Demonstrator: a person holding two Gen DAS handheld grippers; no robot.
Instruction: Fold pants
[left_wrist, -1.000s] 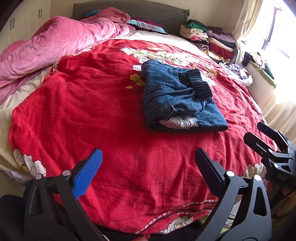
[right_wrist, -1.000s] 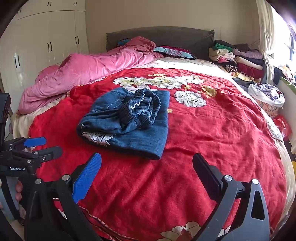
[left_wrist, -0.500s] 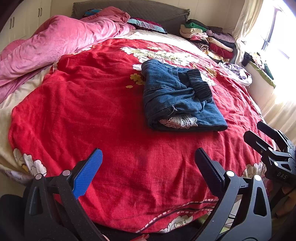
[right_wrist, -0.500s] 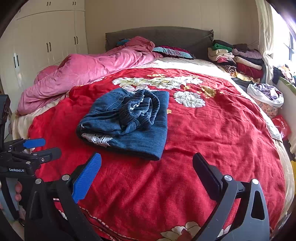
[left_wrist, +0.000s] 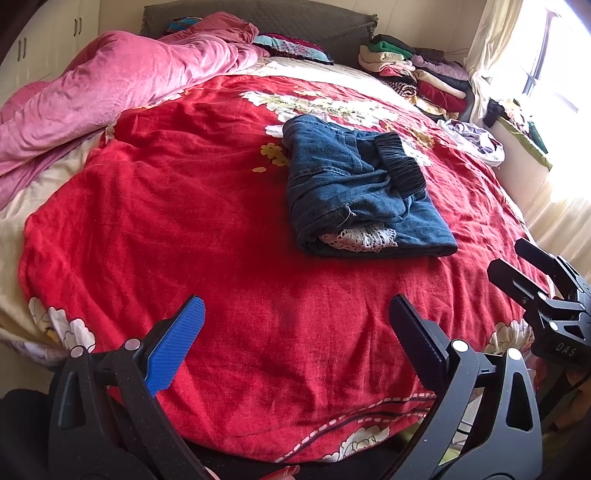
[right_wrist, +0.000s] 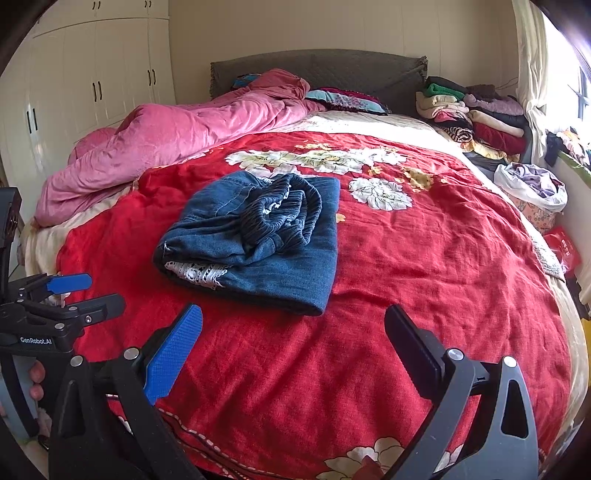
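Nearest you, both tools hang above the front edge of the red bedspread (left_wrist: 155, 206) with nothing in them: your left gripper (left_wrist: 295, 328) has its jaws spread wide and empty, and your right gripper (right_wrist: 291, 328) is just as wide and empty beside it. Ahead of both, well clear of the fingertips, the denim pants (right_wrist: 258, 236) lie alone on the spread as a compact folded bundle, elastic waistband bunched on top and a strip of white lace (left_wrist: 358, 236) poking from the near fold. Folding looks essentially done; at most you might tuck that lace in and flatten the waistband.
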